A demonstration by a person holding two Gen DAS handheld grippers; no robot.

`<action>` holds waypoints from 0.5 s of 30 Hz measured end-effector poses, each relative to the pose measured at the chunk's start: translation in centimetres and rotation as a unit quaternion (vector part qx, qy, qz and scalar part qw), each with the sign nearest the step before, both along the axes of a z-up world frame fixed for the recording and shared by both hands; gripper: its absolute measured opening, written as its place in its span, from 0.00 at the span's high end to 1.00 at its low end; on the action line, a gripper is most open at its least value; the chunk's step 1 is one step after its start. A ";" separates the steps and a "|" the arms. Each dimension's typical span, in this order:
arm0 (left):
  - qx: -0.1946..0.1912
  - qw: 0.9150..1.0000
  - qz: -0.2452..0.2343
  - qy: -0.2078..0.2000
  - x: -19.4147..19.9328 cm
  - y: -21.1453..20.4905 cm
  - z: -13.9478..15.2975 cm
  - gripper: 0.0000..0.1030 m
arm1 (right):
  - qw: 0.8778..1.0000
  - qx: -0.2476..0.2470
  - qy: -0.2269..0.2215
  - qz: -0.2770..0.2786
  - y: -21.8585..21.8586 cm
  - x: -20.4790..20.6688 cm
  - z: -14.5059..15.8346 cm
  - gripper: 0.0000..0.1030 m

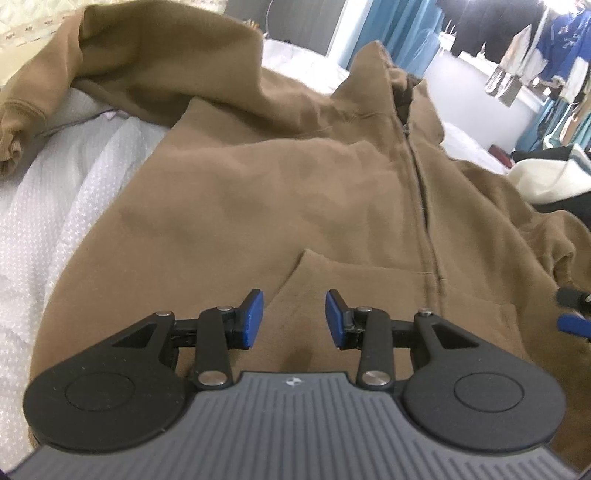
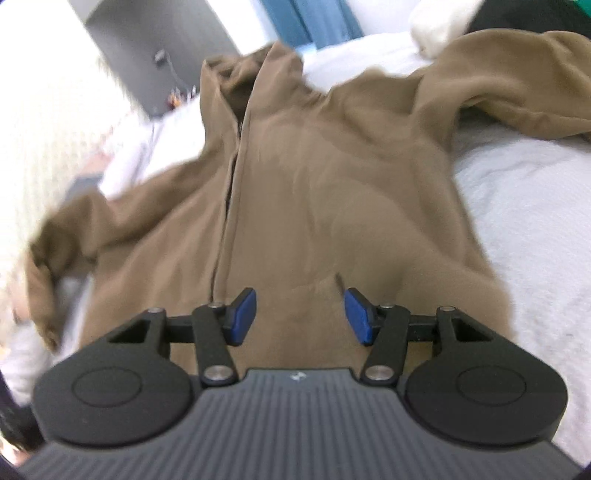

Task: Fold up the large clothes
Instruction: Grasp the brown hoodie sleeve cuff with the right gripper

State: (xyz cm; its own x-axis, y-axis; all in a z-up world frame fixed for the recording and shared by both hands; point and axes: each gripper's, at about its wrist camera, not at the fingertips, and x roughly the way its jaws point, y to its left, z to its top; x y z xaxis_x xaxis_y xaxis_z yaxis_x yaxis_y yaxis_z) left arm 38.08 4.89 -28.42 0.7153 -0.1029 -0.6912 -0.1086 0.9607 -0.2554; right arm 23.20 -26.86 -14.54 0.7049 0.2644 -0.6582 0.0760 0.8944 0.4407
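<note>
Garment: a large brown zip-front hoodie (image 1: 295, 192) lies spread front-up on a white bed (image 1: 55, 206), hood end away from both cameras.
Zip: the zipper (image 1: 417, 192) runs down the middle of the hoodie and looks closed.
Sleeves: one sleeve (image 1: 122, 55) is bunched and humped at the hoodie's far left in the left wrist view, its cuff (image 1: 14, 133) on the bed; the other sleeve (image 2: 517, 81) trails off to the far right in the right wrist view.
Left gripper (image 1: 294, 319): jaws apart, nothing between the blue pads, hovering over the hoodie's lower front by the pocket edge (image 1: 295, 273), left of the zipper.
Right gripper (image 2: 300, 315): jaws apart and empty, over the hoodie's lower front, just right of the zipper; this view is blurred.
Beyond the hoodie: blue curtains (image 1: 391, 33) and hanging clothes (image 1: 546, 44).
</note>
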 end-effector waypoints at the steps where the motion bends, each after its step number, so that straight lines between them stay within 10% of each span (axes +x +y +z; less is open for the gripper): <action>1: -0.001 1.000 -0.001 -0.005 -0.3 -0.1 0.2 0.57 | 1.000 0.009 -0.006 -0.009 -0.9 -0.4 0.7 0.45; 9: -0.020 0.999 -0.006 -0.027 -1.3 -0.7 0.6 0.54 | 0.984 0.079 -0.074 -0.140 -13.2 -3.3 6.1 0.44; 15: -0.029 0.999 0.000 -0.029 -1.2 -0.7 0.3 0.54 | 0.935 0.183 -0.081 -0.294 -24.8 -6.9 3.6 0.16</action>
